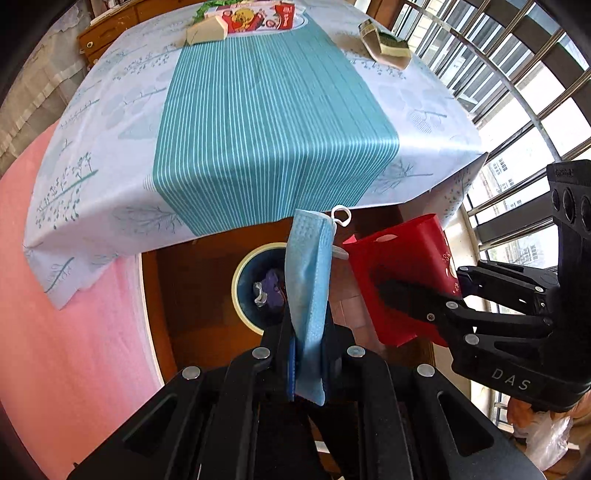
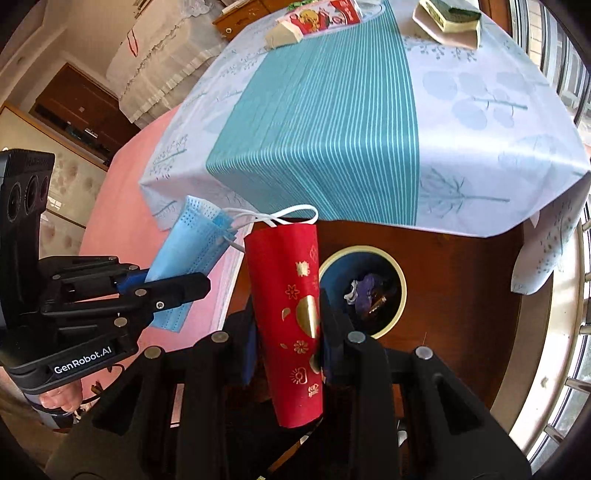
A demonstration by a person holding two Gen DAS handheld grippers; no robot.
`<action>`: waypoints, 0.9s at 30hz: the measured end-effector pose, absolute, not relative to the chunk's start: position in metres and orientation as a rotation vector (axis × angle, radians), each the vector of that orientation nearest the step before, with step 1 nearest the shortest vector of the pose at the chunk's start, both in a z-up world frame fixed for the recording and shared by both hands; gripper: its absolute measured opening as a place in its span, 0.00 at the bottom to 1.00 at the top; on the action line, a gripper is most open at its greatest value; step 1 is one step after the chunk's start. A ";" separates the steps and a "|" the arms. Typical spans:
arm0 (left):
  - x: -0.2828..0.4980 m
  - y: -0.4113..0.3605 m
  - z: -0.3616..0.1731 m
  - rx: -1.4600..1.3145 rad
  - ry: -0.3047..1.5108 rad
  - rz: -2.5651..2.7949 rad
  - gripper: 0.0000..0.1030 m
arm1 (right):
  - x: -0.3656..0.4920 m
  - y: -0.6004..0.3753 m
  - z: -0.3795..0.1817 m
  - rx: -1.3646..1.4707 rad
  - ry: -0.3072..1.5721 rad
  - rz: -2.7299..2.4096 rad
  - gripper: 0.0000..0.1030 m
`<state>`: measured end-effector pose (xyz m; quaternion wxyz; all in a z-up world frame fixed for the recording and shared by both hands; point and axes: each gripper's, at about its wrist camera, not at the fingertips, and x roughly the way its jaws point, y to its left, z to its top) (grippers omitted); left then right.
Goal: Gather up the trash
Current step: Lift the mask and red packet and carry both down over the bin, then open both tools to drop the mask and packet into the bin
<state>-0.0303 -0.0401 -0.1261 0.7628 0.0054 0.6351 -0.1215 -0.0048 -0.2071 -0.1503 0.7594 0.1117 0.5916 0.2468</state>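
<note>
Two grippers are up in the air, each one carrying a piece of trash. On the left, the left gripper is clamped on a blue face mask, the fabric pinched between the two fingers and standing up out of them, its white ear loop curling at the top. In the right wrist view that same mask leans toward the right, and its white loops trail across to the top rim of the red piece, though contact can't be judged.

Moving right, the right gripper is squeezed on a red paper bag, rolled into a tube with gold printing down its side. From the left wrist view the bag shows its open mouth and a cut-out handle, held just beside the mask.

Below and between both loads sits the trash bin, cream rim, dark blue inside, on the brown wooden floor. Purple and silvery scraps lie inside it.

Behind, the table with the teal-striped tablecloth stretches away. Near its far edge rest a red printed carton and a beige folded box, with a green-and-cream box at the far right corner. A pink cloth fills the left side.
</note>
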 end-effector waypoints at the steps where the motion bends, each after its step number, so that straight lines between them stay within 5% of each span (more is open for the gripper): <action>1: -0.032 -0.037 -0.139 0.007 1.399 -0.257 0.09 | -0.007 -0.204 -0.161 0.235 1.299 0.527 0.23; 27: -0.019 -0.010 -0.386 -0.029 1.554 -0.244 0.10 | -0.005 -0.184 -0.417 0.374 1.477 0.297 0.24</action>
